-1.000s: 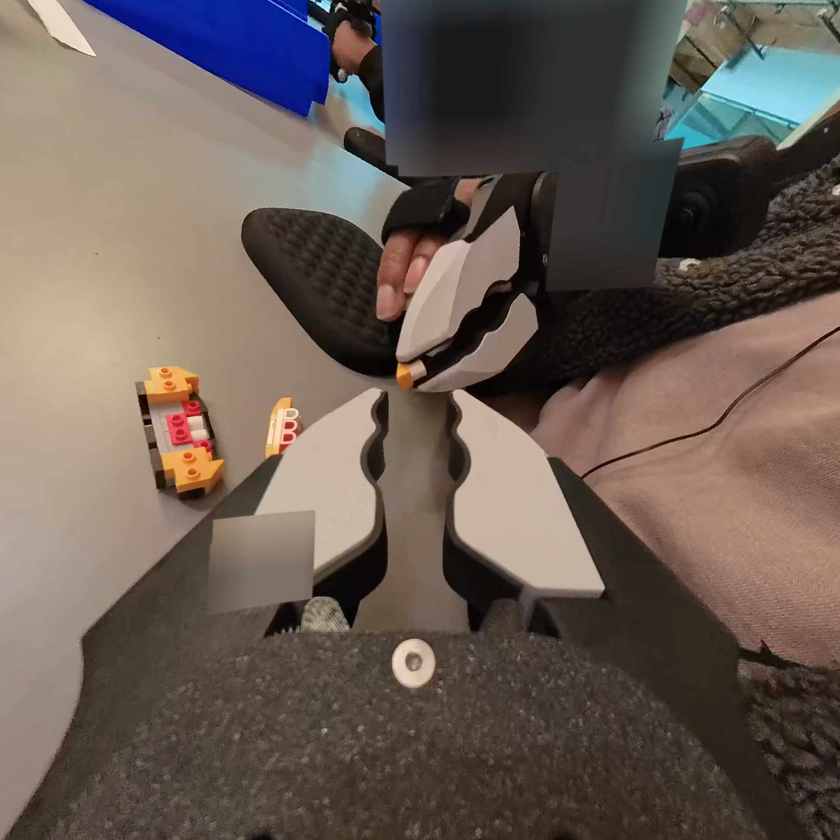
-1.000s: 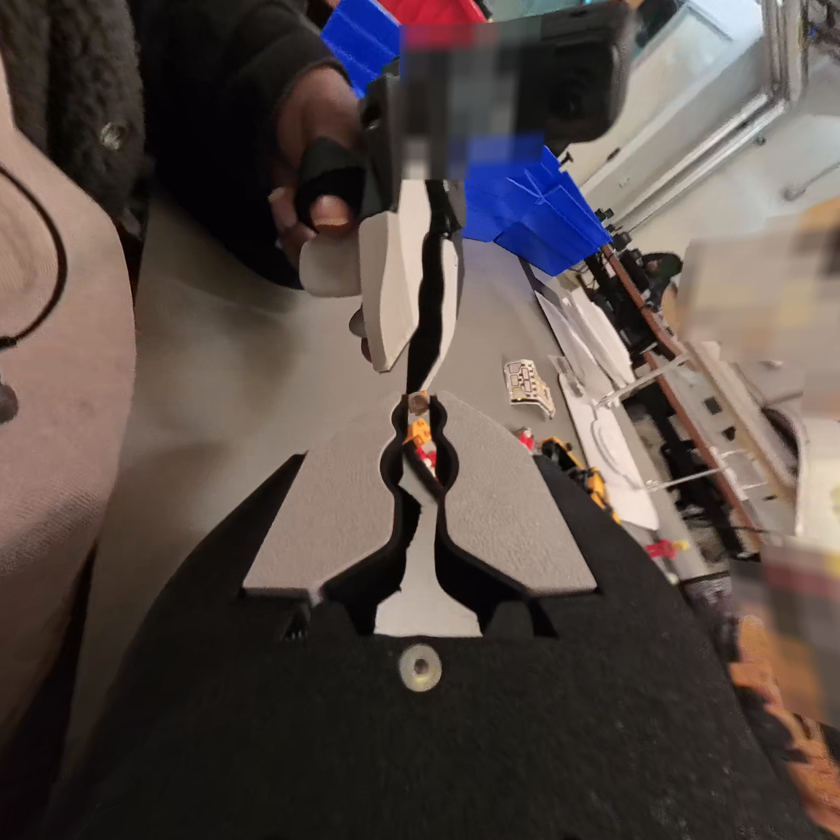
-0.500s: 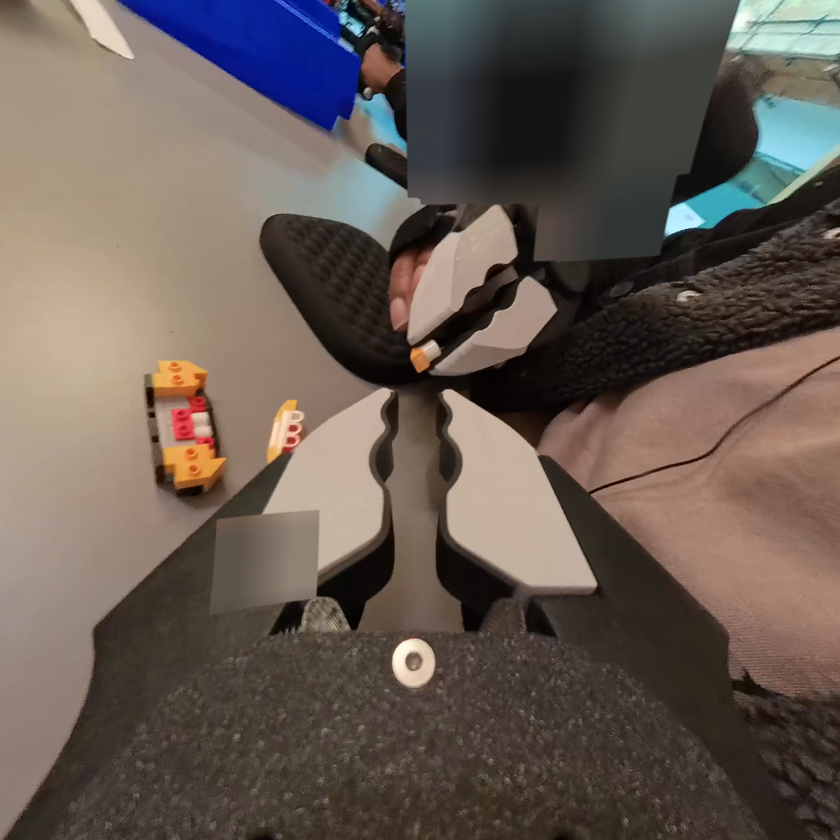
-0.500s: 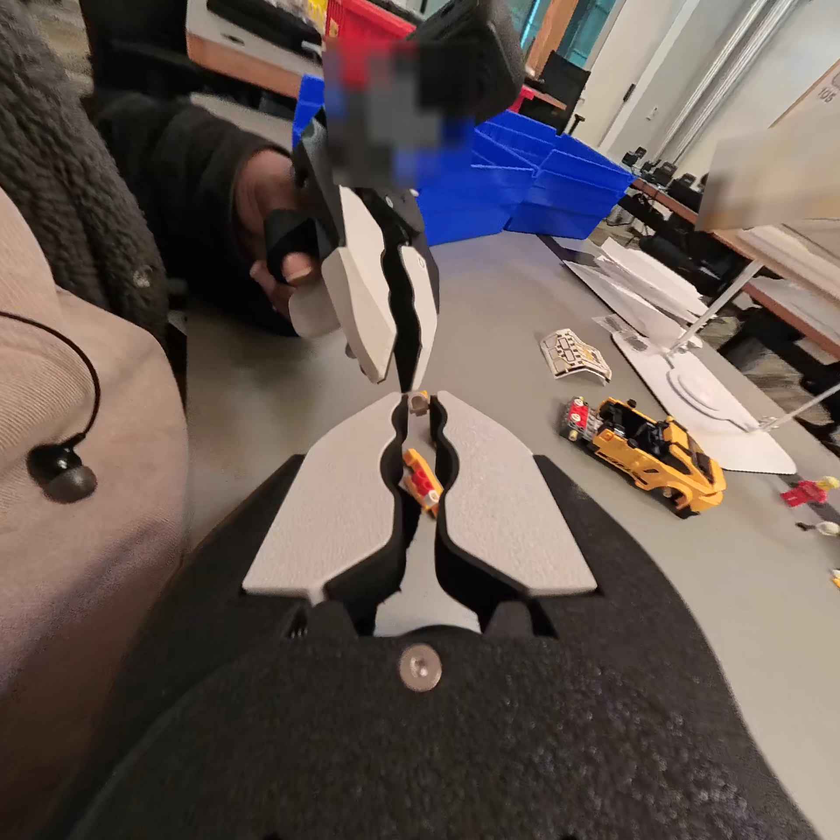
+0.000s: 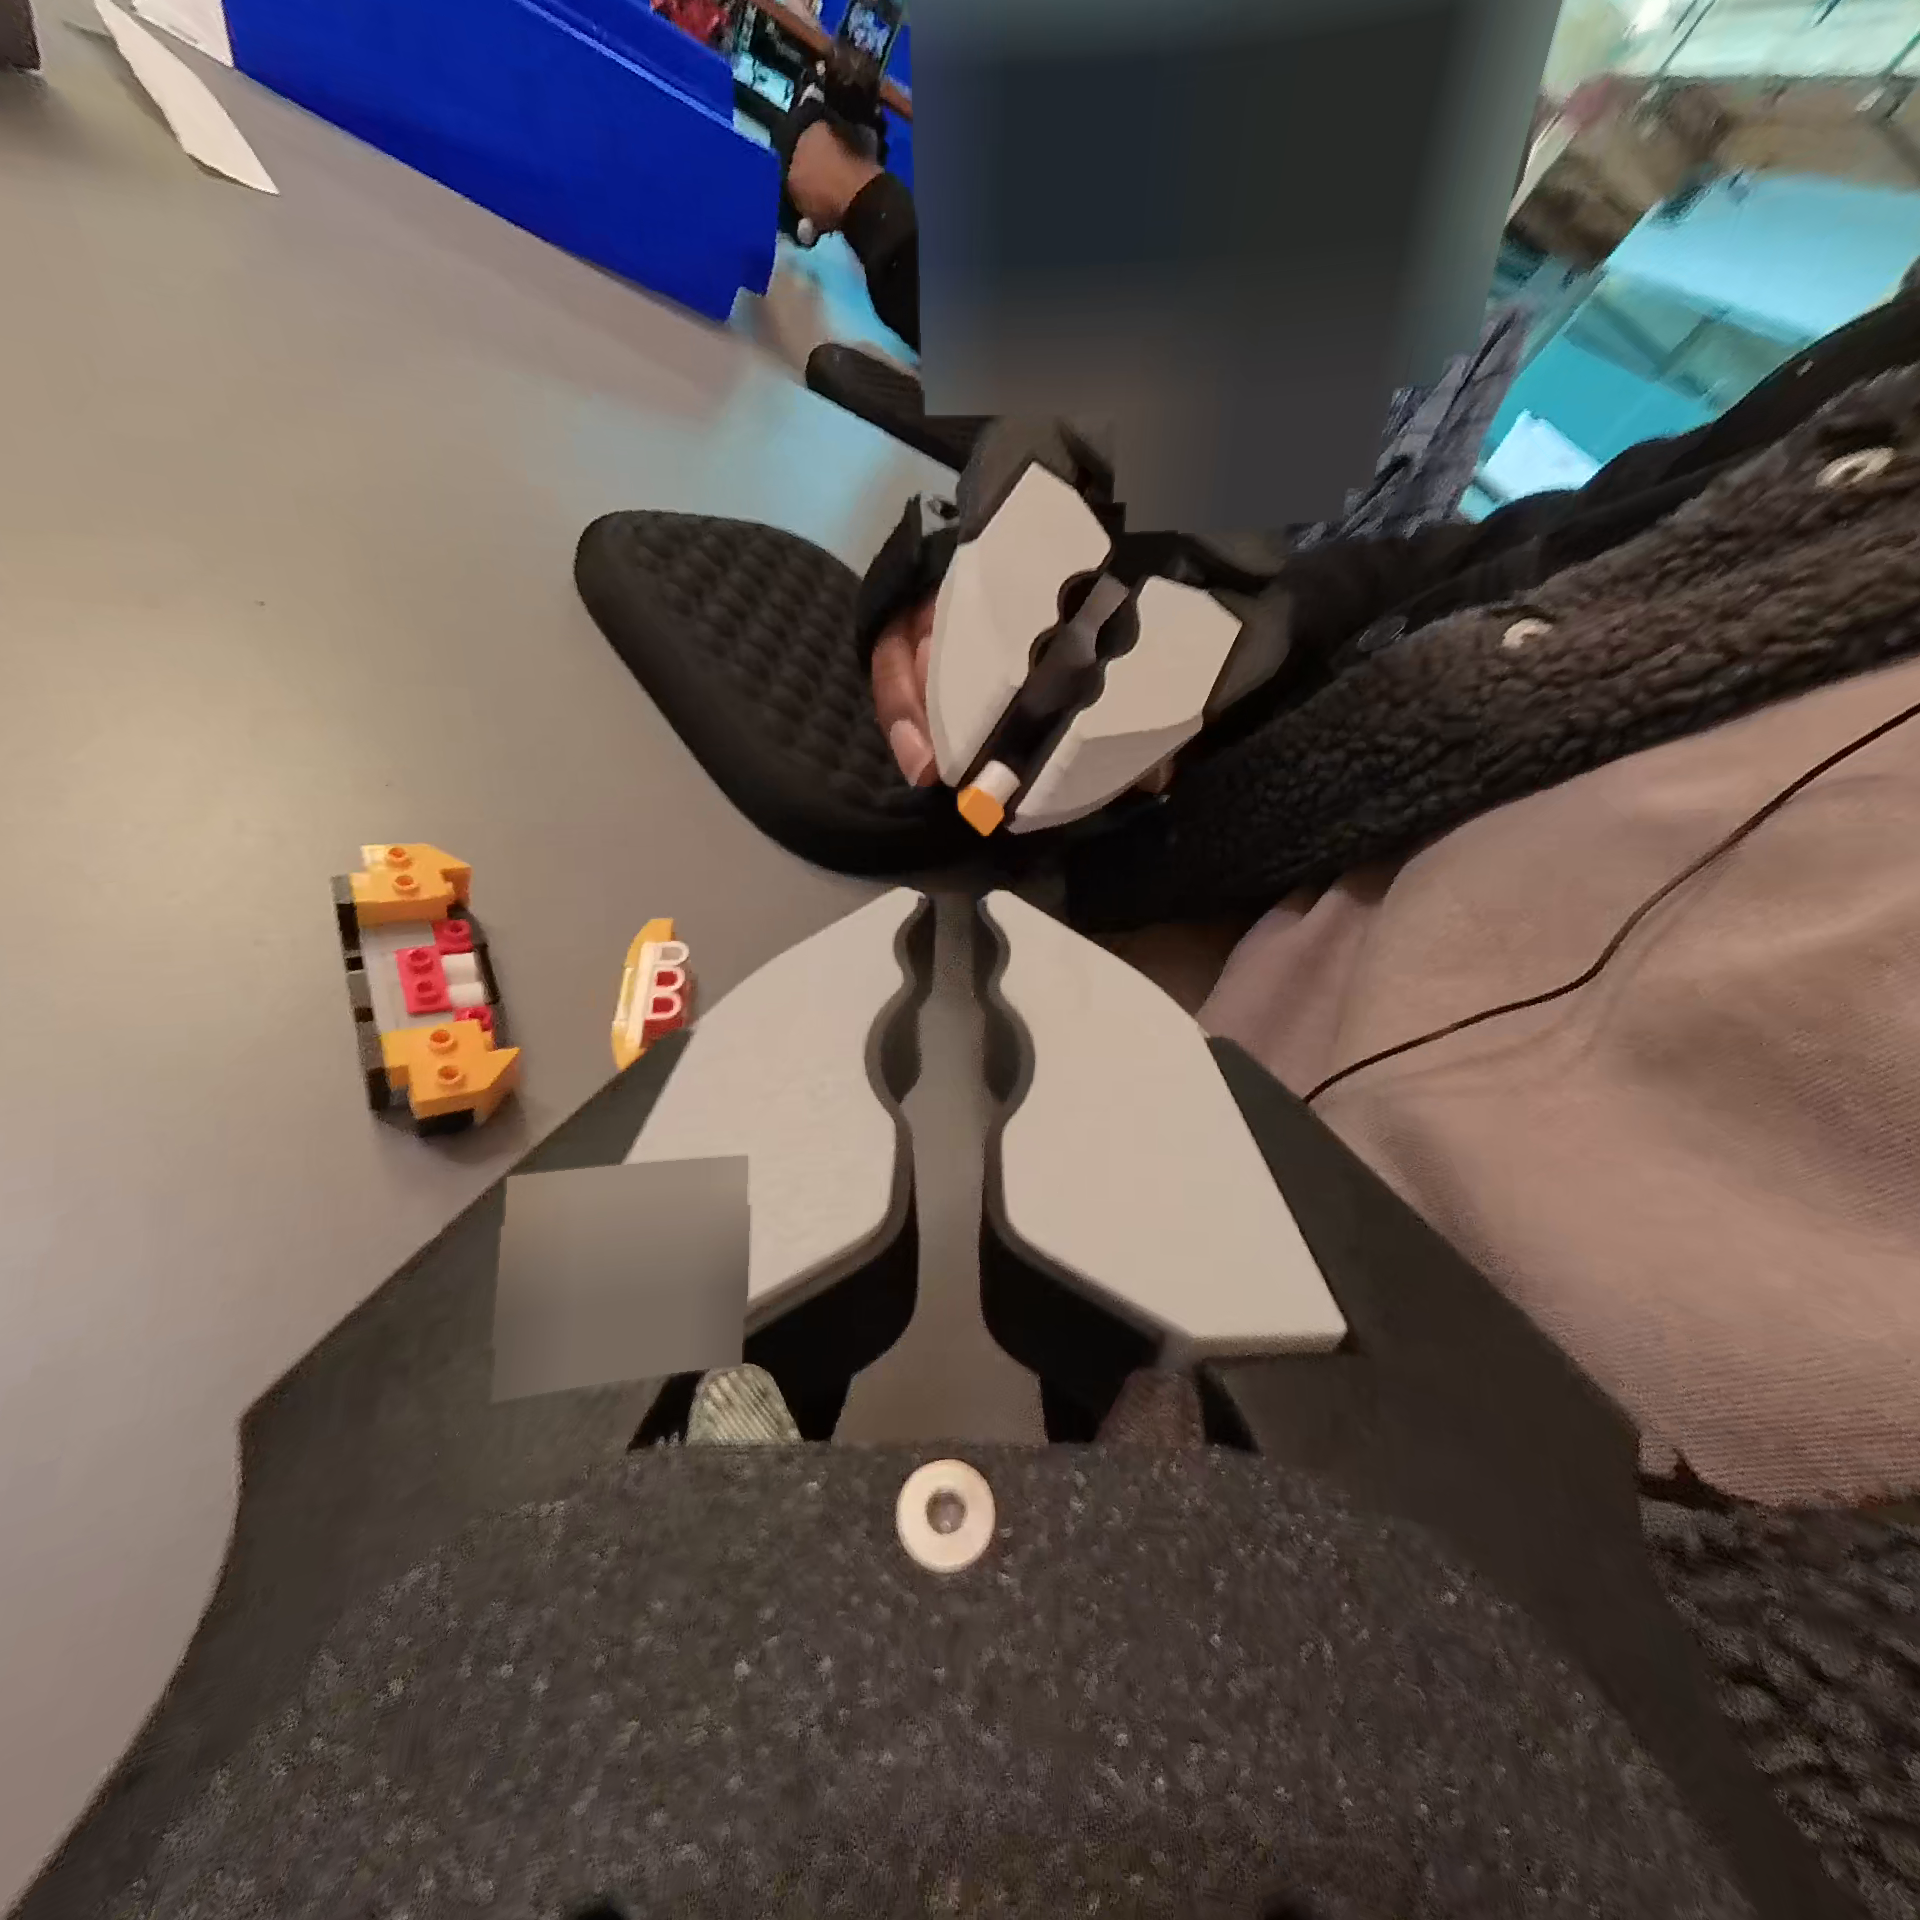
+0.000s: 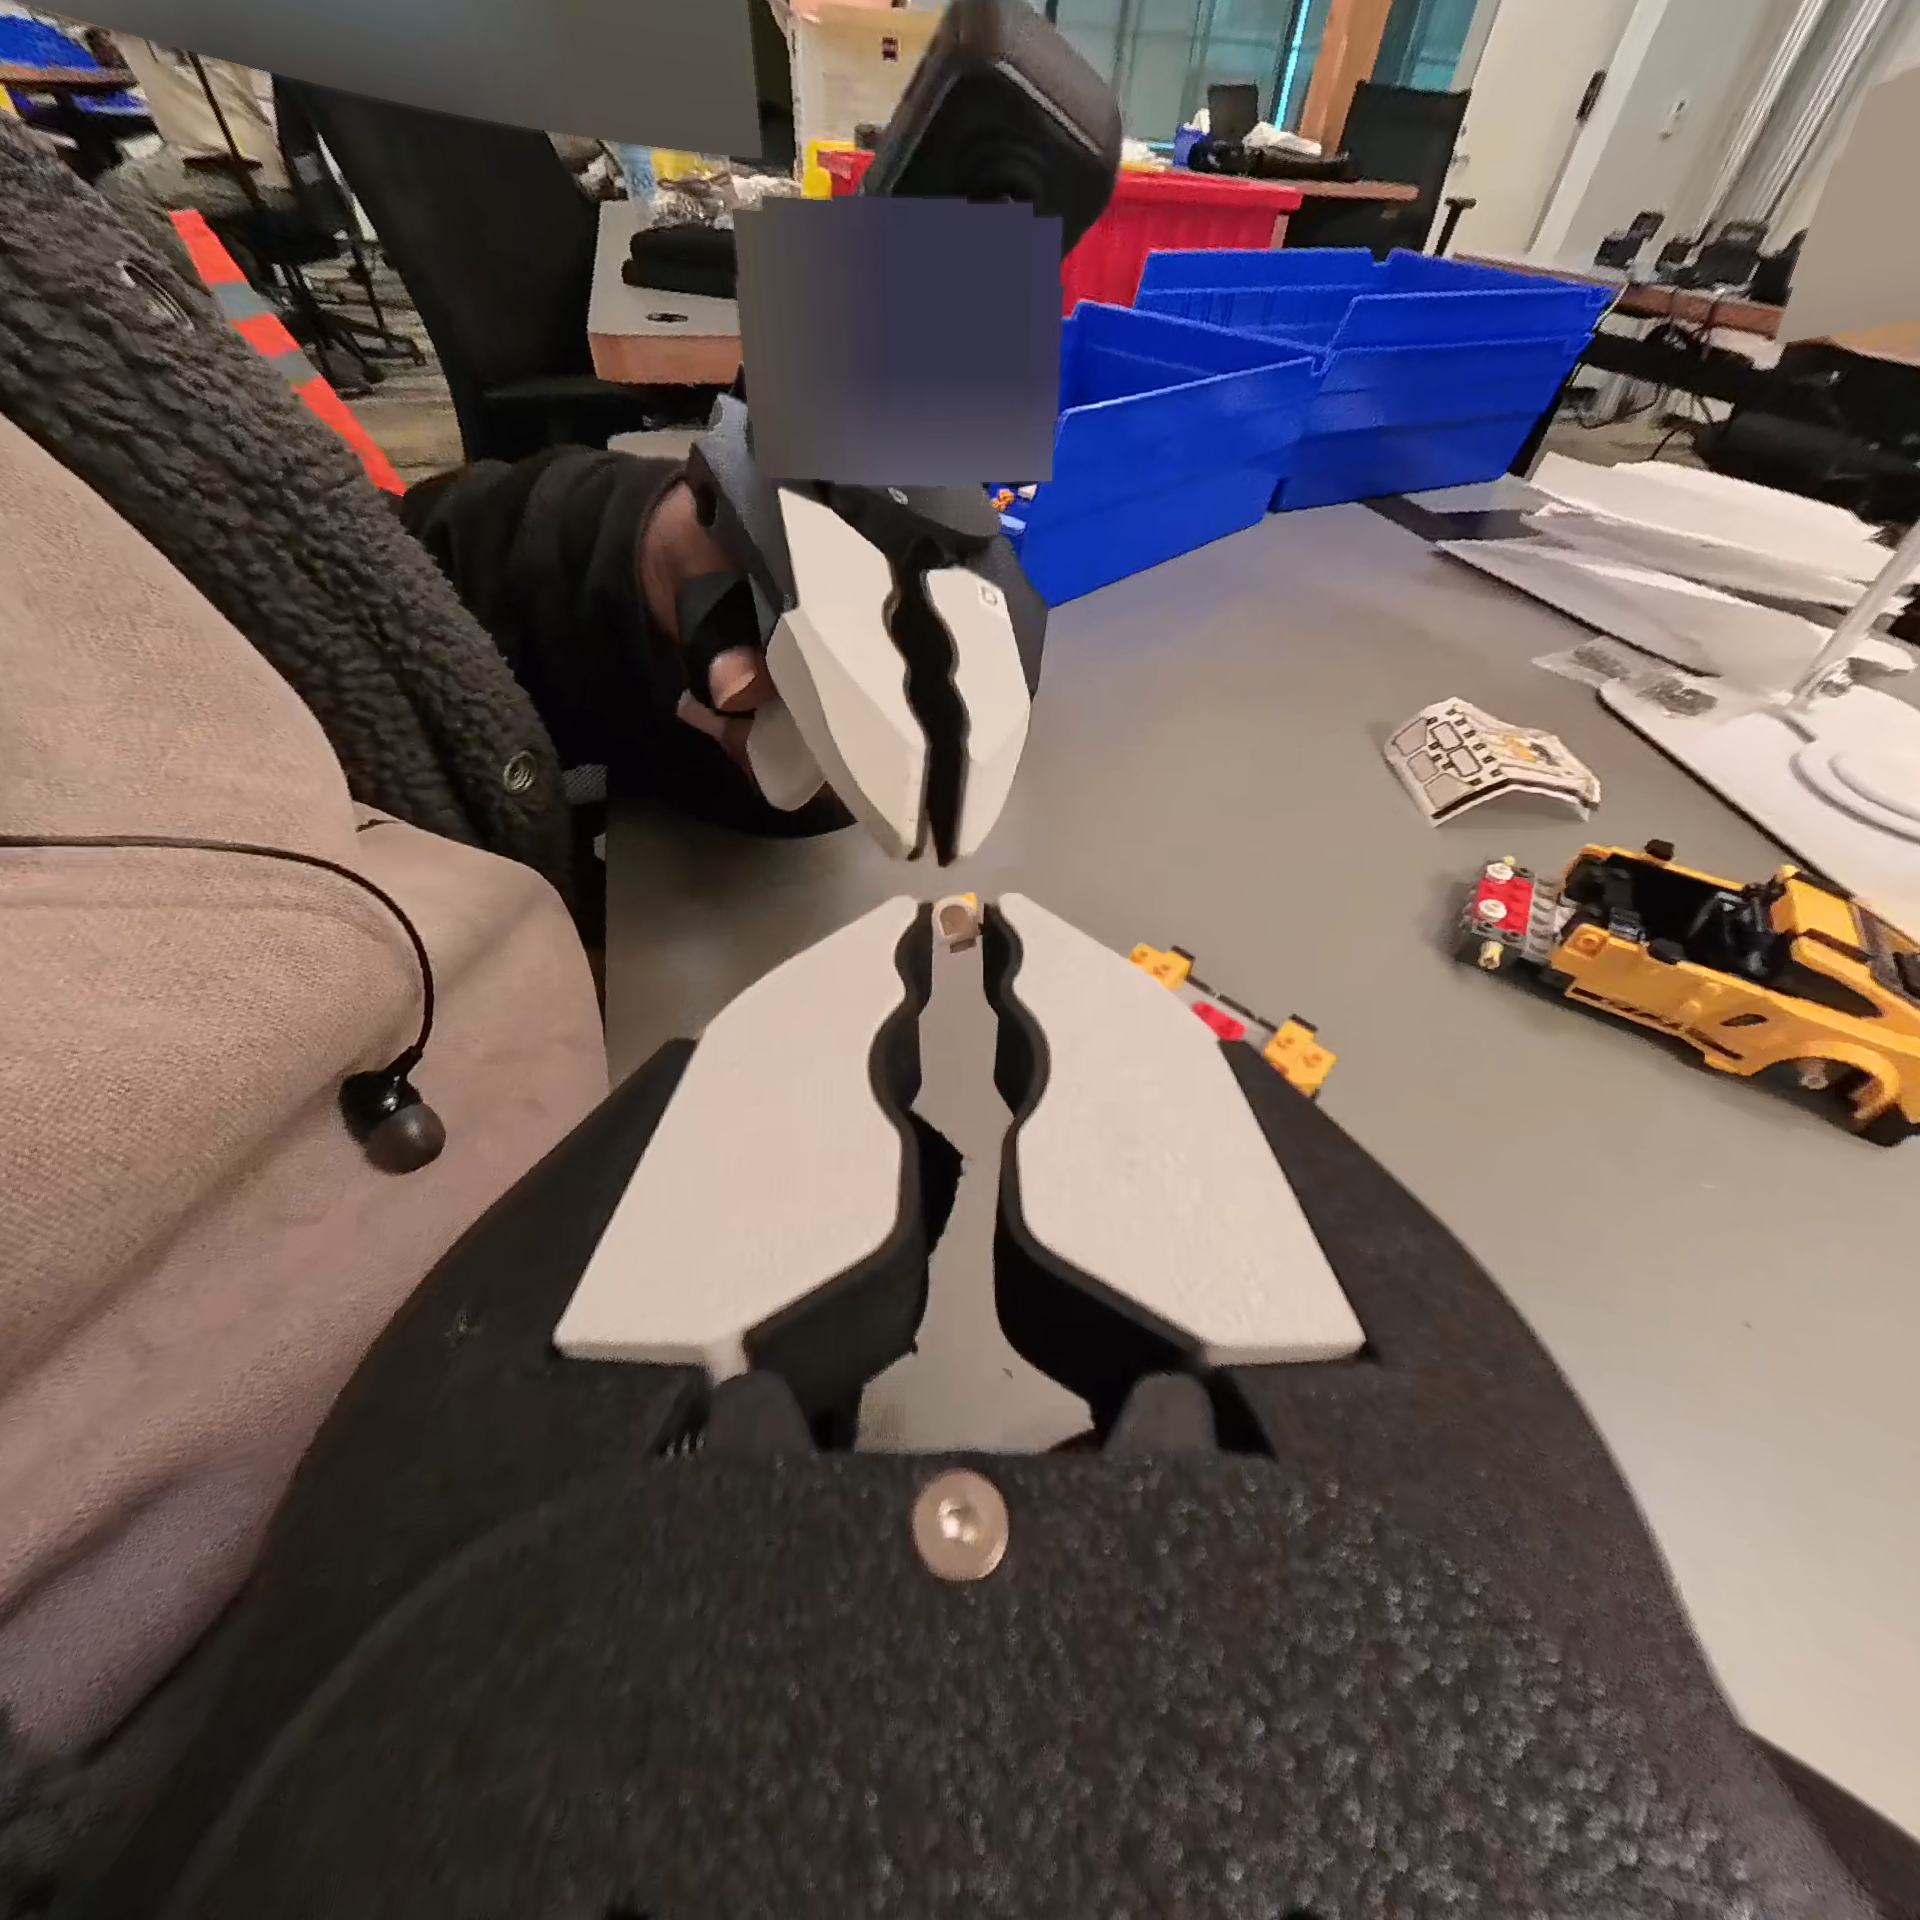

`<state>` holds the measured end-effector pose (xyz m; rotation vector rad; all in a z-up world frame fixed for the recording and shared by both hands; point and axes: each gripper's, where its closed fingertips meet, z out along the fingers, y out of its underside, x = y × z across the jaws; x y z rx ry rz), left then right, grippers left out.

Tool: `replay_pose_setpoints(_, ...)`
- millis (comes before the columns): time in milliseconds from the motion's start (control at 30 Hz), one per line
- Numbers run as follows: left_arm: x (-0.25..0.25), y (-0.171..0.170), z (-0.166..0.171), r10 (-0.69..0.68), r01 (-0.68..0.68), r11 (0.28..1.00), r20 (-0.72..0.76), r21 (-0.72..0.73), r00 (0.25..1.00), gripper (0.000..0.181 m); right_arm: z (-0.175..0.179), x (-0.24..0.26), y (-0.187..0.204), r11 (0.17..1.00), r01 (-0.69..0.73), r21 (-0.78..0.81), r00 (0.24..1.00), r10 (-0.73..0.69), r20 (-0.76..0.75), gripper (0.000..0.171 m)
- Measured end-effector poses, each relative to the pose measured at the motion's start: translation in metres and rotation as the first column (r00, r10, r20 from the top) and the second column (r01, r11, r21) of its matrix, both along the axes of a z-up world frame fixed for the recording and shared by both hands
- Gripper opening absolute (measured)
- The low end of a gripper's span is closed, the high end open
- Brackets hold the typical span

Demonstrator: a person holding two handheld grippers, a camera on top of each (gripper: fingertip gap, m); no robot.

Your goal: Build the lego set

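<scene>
1. Leftmost on the grey tabletop (image 5: 260,623) lay the flat black-edged lego sub-assembly with orange wedge ends and red and white studs in the middle (image 5: 424,987), the same assembly partly hidden behind the right gripper's finger in the right wrist view (image 6: 1236,1013).
2. Just beside it to the right rested the small curved orange, white and red lego piece (image 5: 649,992), apart from the sub-assembly and near the left gripper's finger.
3. Next, the left gripper (image 5: 954,914) pointed at the right one with its jaws narrowed to a thin slit at the tips and nothing between them.
4. Opposite it, the right gripper (image 5: 1003,795) was clamped on a tiny orange-and-white lego piece (image 5: 985,798), held above the table edge close to the person's lap; the right wrist view showed it as a pale nub between the tips (image 6: 954,923).
5. Farther right on the table stood the yellow-orange lego sports car with a black cockpit (image 6: 1704,987), beyond it a bent sticker sheet (image 6: 1491,758) and blue plastic bins (image 6: 1299,405).
6. Compared with a second before, the left gripper's jaws had closed noticeably, and the right gripper had drawn back from the left tips, tilting its piece downward.
</scene>
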<state>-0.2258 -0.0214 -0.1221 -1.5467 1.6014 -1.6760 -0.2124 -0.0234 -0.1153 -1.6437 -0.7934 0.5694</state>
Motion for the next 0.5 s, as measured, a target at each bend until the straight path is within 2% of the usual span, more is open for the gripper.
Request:
replay_pose_setpoints(100,-0.002,0.001,-0.006,0.006,-0.005,0.999,-0.035,0.036,0.999,0.009,-0.004,0.002,0.0,1.0,-0.006,-0.022,1.0,0.007,0.028,0.009)
replay_pose_setpoints(267,0.001,0.008,-0.009,0.049,-0.05,0.999,-0.076,-0.017,0.996,0.011,-0.014,0.003,0.001,0.999,-0.039,-0.026,0.987,0.043,0.152,0.009)
replay_pose_setpoints(500,0.009,-0.001,-0.02,0.015,-0.043,0.988,-0.185,-0.151,0.983,0.016,-0.027,-0.005,0.003,0.984,-0.173,0.041,0.893,0.139,0.427,0.009)
